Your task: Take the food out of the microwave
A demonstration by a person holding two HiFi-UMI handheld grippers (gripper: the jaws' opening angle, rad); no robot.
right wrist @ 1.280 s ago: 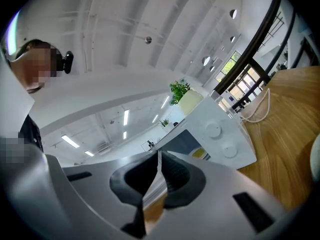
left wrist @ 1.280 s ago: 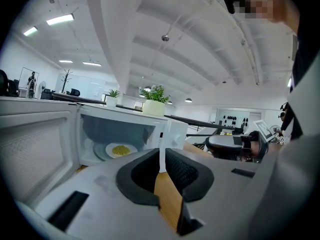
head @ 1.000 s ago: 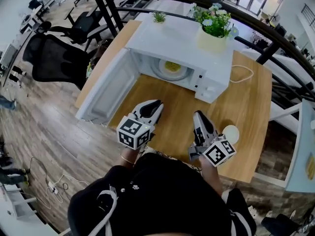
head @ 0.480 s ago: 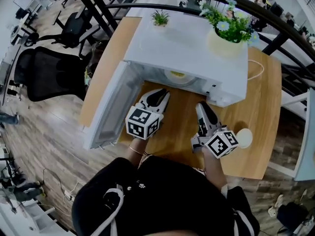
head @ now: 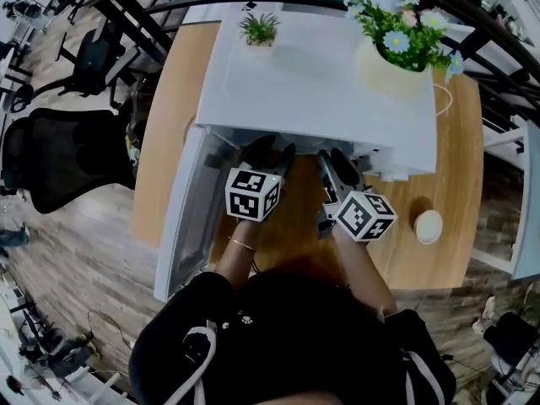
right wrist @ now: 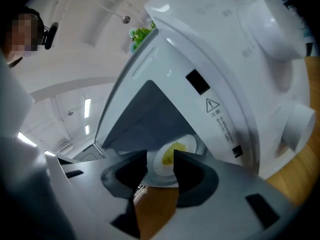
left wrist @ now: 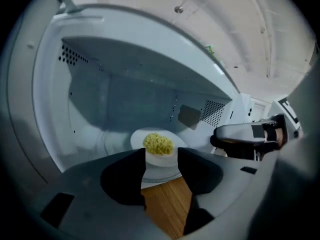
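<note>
**Q:** Where does the task's thing lie?

**A:** The food (left wrist: pixel 158 143), a yellow heap, sits on a white plate (left wrist: pixel 165 159). The plate rests mid-floor in the cavity of the microwave (head: pixel 312 83). In the head view the door (head: pixel 187 218) hangs open at 8 o'clock of the body.

**Q:** And the grippers?

**A:** Both point into the mouth of the cavity.
- **Left:** the left gripper (left wrist: pixel 161 171) has just been opening its jaws. They stand well apart with nothing between the pads, and the plate shows beyond the gap at 12 o'clock.
- **Right:** the right gripper (right wrist: pixel 160 170) has its jaws parted too and is likewise empty. The plate is again seen past the gap, untouched.

**Q:** How far along is the task?

**A:** By judgement, early.
- **Done:** the door is already open and both grippers are at the opening.
- **Left:** gripping the plate, drawing it out and setting it on the worktop (head: pixel 451 167).

**Q:** What are the counts?

**A:** The task's own things come to one heap of food, one plate, one microwave with one door, and two grippers. Beyond them:
- Two plants stand on the microwave's top, a flowering plant (head: pixel 396 45) at 1 o'clock and a small green plant (head: pixel 259 29) at 11 o'clock.
- One round white object (head: pixel 429 225), perhaps a cup, rests on the worktop at 3 o'clock of the right gripper.
</note>
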